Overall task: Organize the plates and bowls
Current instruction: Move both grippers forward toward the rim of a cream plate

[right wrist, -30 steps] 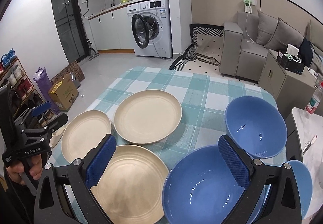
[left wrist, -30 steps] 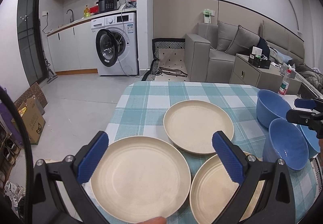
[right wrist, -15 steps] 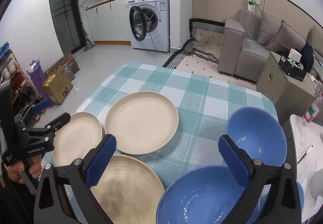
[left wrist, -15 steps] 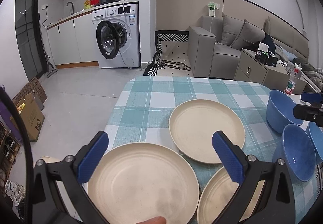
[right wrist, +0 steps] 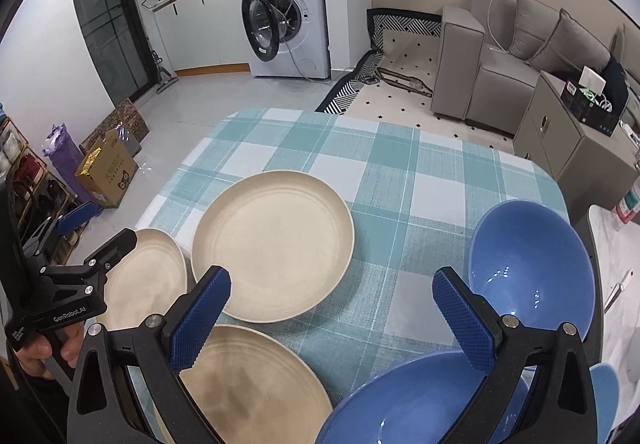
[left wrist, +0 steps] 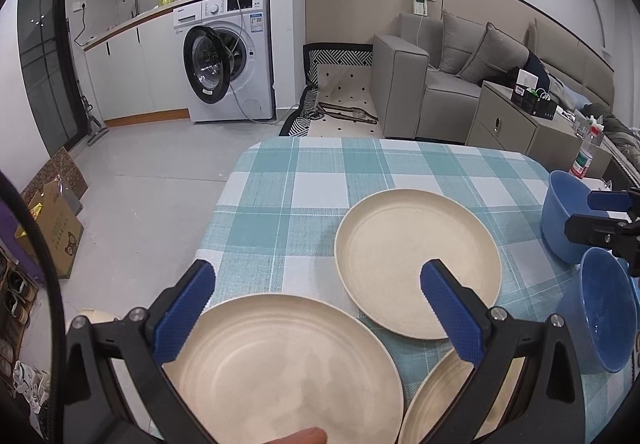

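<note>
Both grippers pull back above the checked surface (left wrist: 320, 179), nothing yet stacked.

Over the past second the left gripper (left wrist: 316, 308) has drawn back toward lower frame, its blue-padded fingers wide over the nearest round cream plastic plate (left wrist: 280, 368), holding nothing; at right, the right gripper (right wrist: 330, 318) likewise gapes empty above three glossy blue bowls (right wrist: 528, 264), the grasping still ahead.

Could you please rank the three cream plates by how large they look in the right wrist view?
1. The far plate, fully visible, looks largest.
2. The near plate looks about as large, but the right tongs cover part of it and it lies closer, so their order is unsure.
3. The left plate looks smallest, partly hidden by the left tongs.
</note>
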`<control>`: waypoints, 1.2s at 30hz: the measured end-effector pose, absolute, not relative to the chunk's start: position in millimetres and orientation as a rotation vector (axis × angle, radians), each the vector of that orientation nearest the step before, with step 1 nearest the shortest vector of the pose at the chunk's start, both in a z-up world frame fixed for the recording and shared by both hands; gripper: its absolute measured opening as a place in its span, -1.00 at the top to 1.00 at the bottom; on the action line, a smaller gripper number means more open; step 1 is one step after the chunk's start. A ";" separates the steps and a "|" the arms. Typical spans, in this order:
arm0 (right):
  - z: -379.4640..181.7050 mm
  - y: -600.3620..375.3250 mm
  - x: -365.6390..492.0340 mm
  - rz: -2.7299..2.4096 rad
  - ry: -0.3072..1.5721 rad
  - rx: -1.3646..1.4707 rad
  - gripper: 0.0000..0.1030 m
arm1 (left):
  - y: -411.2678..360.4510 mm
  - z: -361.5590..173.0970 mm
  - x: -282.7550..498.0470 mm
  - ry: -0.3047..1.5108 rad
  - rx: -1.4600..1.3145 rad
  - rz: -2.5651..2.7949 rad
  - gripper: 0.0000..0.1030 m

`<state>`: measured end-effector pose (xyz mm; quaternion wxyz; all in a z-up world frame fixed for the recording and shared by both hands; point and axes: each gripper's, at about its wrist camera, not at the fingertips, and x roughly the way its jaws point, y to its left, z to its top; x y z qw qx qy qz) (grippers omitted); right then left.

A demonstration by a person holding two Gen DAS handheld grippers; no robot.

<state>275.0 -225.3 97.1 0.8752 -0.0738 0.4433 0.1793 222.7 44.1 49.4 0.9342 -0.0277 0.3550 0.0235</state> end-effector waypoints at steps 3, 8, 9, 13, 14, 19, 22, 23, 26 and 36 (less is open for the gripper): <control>94.9 -224.3 273.7 0.363 0.925 -0.174 -1.00 | 46.4 45.9 226.9 0.738 -0.062 0.046 -1.00; 113.4 -228.7 259.3 0.331 0.882 -0.239 -1.00 | 48.4 45.3 231.0 0.740 -0.060 0.038 -1.00; 118.4 -229.9 258.3 0.327 0.880 -0.244 -1.00 | 48.7 45.5 232.4 0.742 -0.062 0.037 -1.00; 143.3 -230.7 250.9 0.309 0.859 -0.290 -1.00 | 48.3 47.7 235.5 0.743 -0.069 0.021 -1.00; 148.8 -230.2 249.8 0.305 0.851 -0.301 -1.00 | 47.6 48.0 236.7 0.740 -0.065 0.023 -1.00; 165.1 -224.9 258.7 0.301 0.855 -0.323 -1.00 | 48.7 50.4 243.0 0.742 -0.064 0.027 -1.00; 163.2 -220.0 271.5 0.306 0.886 -0.316 -1.00 | 51.5 50.8 246.5 0.747 -0.069 0.029 -1.00; 160.6 -217.6 276.8 0.314 0.898 -0.309 -1.00 | 52.1 50.9 247.6 0.748 -0.070 0.030 -1.00; 150.2 -210.5 288.9 0.323 0.923 -0.297 -1.00 | 55.0 51.5 251.0 0.752 -0.075 0.034 -1.00; 99.9 -186.9 319.4 0.357 1.017 -0.255 -1.00 | 61.6 38.9 268.1 0.806 -0.090 0.011 -0.99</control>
